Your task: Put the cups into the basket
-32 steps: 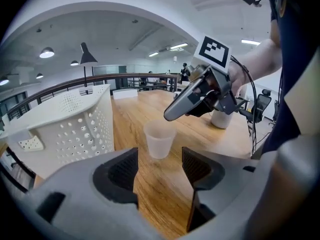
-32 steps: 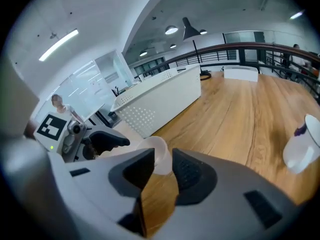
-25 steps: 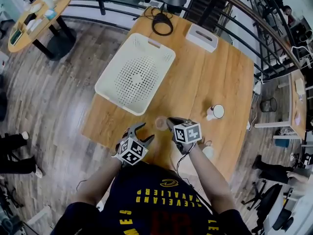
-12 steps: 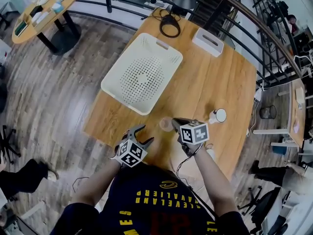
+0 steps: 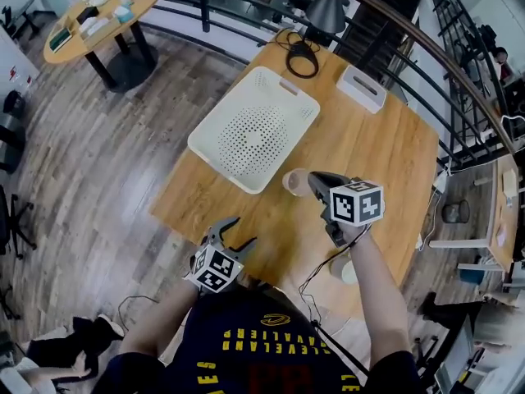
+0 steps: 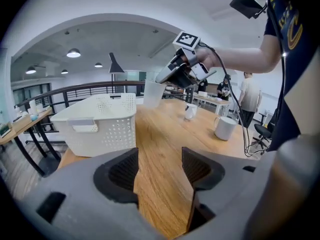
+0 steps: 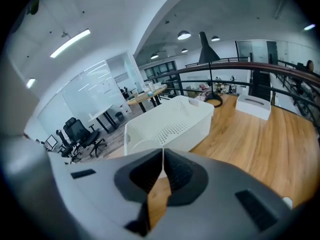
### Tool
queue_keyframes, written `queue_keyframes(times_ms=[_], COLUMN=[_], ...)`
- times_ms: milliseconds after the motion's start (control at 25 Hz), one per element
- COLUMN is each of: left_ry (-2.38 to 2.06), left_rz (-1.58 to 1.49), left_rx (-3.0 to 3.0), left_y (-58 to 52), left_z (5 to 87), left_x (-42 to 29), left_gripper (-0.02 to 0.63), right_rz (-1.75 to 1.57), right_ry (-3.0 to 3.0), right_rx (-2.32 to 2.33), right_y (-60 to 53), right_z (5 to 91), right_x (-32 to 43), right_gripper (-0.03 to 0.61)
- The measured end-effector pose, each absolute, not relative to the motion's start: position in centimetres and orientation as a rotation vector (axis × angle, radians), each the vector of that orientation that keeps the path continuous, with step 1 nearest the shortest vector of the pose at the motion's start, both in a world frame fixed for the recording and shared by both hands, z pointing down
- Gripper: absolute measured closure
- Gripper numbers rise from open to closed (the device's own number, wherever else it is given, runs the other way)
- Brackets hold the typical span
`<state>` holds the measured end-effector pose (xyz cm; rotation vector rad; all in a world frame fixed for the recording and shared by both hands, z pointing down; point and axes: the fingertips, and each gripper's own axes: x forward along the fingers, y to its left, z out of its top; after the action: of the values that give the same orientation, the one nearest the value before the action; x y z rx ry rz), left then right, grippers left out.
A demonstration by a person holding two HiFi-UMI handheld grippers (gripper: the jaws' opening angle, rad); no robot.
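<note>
A clear plastic cup (image 5: pixel 293 180) hangs above the wooden table (image 5: pixel 385 154), just off the near right corner of the white perforated basket (image 5: pixel 254 130). My right gripper (image 5: pixel 311 184) is shut on its rim. In the right gripper view the jaws (image 7: pixel 163 154) pinch the thin cup wall (image 7: pixel 141 147), with the basket (image 7: pixel 170 121) beyond. My left gripper (image 5: pixel 232 230) stands open and empty over the table's near edge. The left gripper view shows its jaws (image 6: pixel 160 164) apart, the cup (image 6: pixel 151 94) held aloft, and two white mugs (image 6: pixel 190 111) (image 6: pixel 225 127) on the table.
One white mug (image 5: pixel 345 268) sits under my right forearm. A white box (image 5: pixel 361 88), a black cable coil (image 5: pixel 302 56) and a dark lamp (image 5: pixel 326 8) are at the table's far end. A railing runs behind; a round table (image 5: pixel 98 15) stands far left.
My right gripper has lifted the clear cup off the table and carried it toward the basket. The left gripper has risen slightly and stays open.
</note>
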<state>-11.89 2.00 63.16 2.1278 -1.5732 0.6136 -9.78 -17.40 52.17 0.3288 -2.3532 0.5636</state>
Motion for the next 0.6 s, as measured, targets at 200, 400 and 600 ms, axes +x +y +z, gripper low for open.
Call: queue_keyframes(times_ms=[200,400,600], left_ry=[-1.675,-1.699,-1.711], left_rz=[0.581,0.561,0.551], left_rx=[2.065,2.017,2.005], left_y=[4.3,6.0,6.7], left_z=[61.9,62.2,62.2], left_x=[-13.5,-15.5,-18.3], left_gripper=[0.337,0.337,0.337], right_rz=[0.501,0.511,0.524], right_ry=[-2.416,-2.415,-2.387], right_rx=[0.264,0.229,0.215], right_y=[-18.5,-18.3,-18.2], right_z=[49.3,49.3,50.6], right_x=[-14.5,-19.3,-23.9], right_gripper=[0.558,0.558,0.558])
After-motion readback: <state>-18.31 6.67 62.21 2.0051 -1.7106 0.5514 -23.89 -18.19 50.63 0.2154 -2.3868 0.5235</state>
